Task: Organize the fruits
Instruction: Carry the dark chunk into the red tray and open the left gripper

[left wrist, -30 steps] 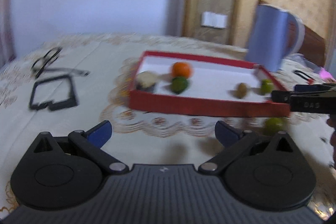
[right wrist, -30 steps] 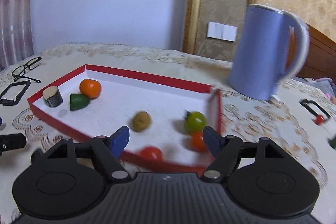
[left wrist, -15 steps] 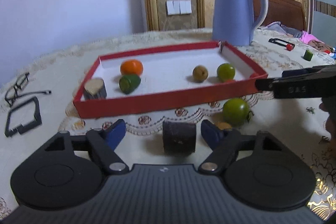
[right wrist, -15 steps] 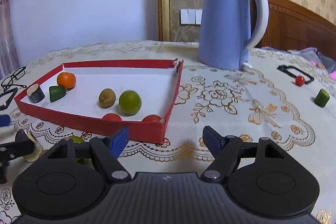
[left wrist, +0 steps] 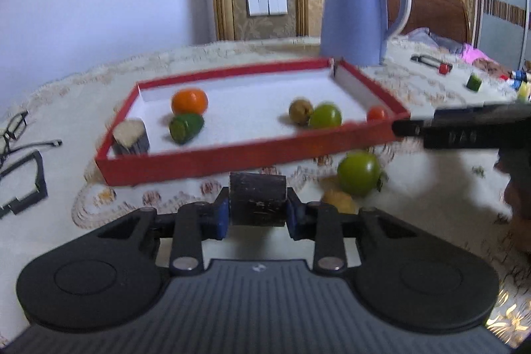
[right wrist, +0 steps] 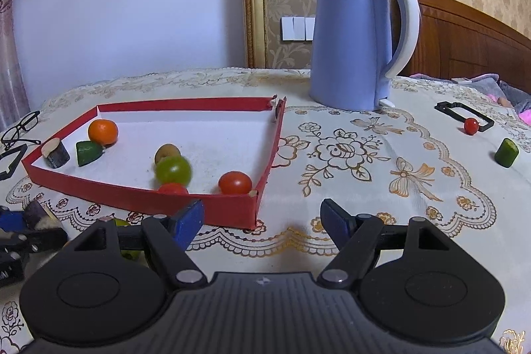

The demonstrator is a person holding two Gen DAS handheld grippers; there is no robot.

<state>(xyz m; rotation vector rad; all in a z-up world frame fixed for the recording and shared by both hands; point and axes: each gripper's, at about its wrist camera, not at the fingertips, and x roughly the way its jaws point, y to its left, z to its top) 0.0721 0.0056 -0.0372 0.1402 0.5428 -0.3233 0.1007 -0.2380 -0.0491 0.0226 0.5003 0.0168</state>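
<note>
Dark fruit chunk (left wrist: 258, 199) sits clamped in the left gripper (left wrist: 257, 216), just in front of the red tray (left wrist: 212, 160)'s near wall. Advice: lift clear of that wall before releasing inside. Right gripper (right wrist: 262, 218) hangs open, empty.

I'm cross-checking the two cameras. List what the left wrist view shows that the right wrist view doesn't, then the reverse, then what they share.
Left wrist only: the left tongs seen head-on, shut on a dark purple piece, and a yellowish fruit beside a green tomato outside the box.

Right wrist only: the right tongs open over bare tablecloth, and a second red tomato inside the red box.

Both: the box, orange, blue kettle and glasses.
</note>
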